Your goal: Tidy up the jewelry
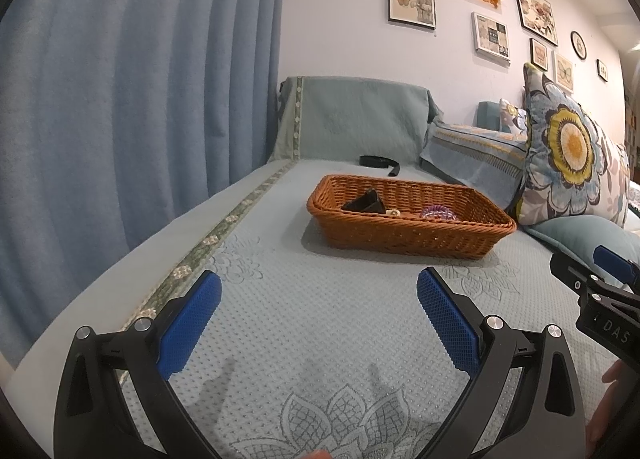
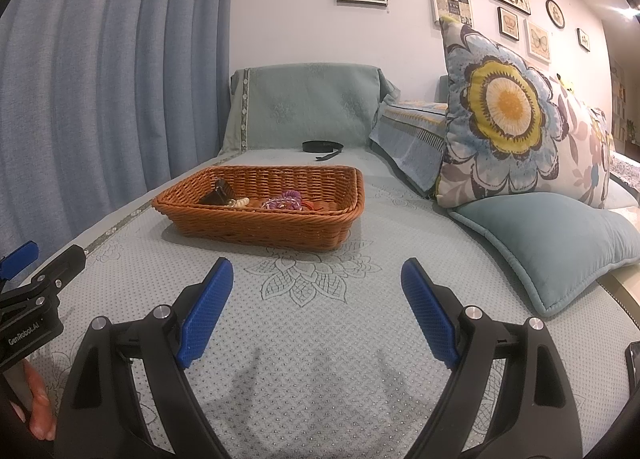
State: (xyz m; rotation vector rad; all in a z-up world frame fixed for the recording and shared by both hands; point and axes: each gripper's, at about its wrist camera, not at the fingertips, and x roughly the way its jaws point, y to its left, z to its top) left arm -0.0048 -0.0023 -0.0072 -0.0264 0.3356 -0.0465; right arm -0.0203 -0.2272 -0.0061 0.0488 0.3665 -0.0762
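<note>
A brown wicker basket (image 1: 404, 235) (image 2: 256, 225) sits on the grey-green sofa cover. Inside it lie a dark pouch (image 1: 364, 202) (image 2: 218, 193), a cream bead piece (image 1: 393, 213) (image 2: 239, 202) and a purple bead bracelet (image 1: 437, 212) (image 2: 283, 201). A black band (image 1: 378, 161) (image 2: 322, 147) lies on the cover behind the basket. My left gripper (image 1: 318, 287) is open and empty, low over the cover in front of the basket. My right gripper (image 2: 317, 273) is open and empty, also in front of the basket. Each gripper shows at the edge of the other's view.
A blue curtain (image 1: 132, 99) hangs along the left. A floral pillow (image 2: 504, 115) and a plain teal cushion (image 2: 552, 243) lean at the right. The sofa's covered armrest (image 2: 304, 107) stands behind the basket. Framed pictures hang on the wall.
</note>
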